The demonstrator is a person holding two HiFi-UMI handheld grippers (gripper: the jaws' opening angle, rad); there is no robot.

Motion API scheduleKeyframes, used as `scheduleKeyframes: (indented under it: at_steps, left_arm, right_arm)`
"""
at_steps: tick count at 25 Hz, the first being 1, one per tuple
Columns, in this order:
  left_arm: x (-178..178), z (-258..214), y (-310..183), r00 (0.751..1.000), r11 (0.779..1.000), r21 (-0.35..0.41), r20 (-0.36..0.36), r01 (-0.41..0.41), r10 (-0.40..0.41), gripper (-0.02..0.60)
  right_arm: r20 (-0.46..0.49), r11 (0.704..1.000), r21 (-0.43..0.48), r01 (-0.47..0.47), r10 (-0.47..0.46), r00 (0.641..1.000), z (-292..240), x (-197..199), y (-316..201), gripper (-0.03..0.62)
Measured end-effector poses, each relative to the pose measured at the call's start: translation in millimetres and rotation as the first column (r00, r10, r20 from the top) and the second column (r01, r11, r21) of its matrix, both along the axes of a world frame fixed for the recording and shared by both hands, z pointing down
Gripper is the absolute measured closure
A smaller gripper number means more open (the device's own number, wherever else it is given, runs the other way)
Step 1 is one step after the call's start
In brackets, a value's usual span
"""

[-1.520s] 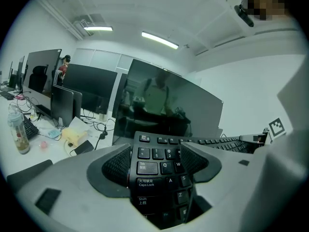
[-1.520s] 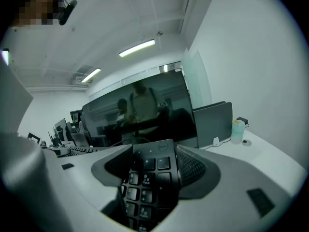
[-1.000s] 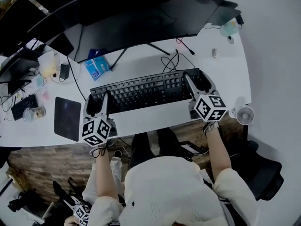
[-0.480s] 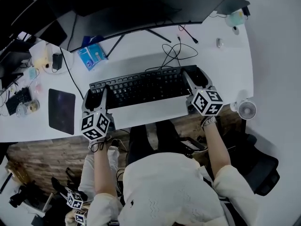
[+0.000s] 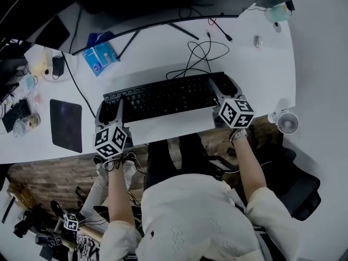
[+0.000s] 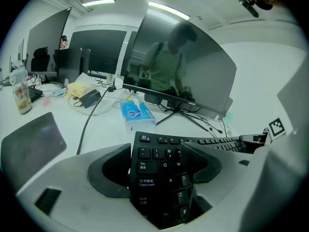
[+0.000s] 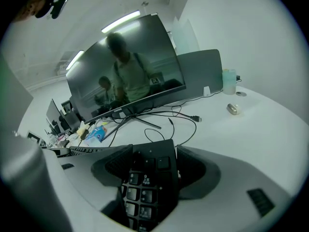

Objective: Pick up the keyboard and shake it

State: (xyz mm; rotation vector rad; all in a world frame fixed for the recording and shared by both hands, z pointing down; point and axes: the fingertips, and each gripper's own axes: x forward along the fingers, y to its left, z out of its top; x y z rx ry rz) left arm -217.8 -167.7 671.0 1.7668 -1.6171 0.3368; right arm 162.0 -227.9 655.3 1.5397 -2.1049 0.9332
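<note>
A long black keyboard (image 5: 163,97) lies across the white desk (image 5: 163,132), parallel to its front edge. My left gripper (image 5: 111,109) is shut on its left end, with the Tab and Caps Lock keys (image 6: 145,168) between the jaws. My right gripper (image 5: 223,86) is shut on its right end, clamping the number-pad corner (image 7: 147,182). I cannot tell whether the keyboard is clear of the desk top. Its cable runs back towards the monitor.
A wide dark monitor (image 5: 163,4) on splayed legs stands behind the keyboard, with looped cables (image 5: 201,53) in front of it. A blue tissue pack (image 5: 99,57) and a dark mouse pad (image 5: 65,125) lie to the left. A small fan (image 5: 287,122) sits at the right corner.
Both grippers stay shut on the keyboard's ends. The keyboard and grippers have shifted slightly against the desk, and the head view has drifted.
</note>
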Motion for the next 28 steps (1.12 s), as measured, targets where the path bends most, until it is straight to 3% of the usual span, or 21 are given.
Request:
scheduleKeyframes:
  at_steps: [28]
  left_arm:
    - [7.1,64.0,11.4,0.999,0.994,-0.103,-0.029,0.026,-0.029,0.281]
  right_arm:
    - [-0.032,0.999,-0.017,0.030,-0.030,0.999,62.6,4.0,-3.5,0.321]
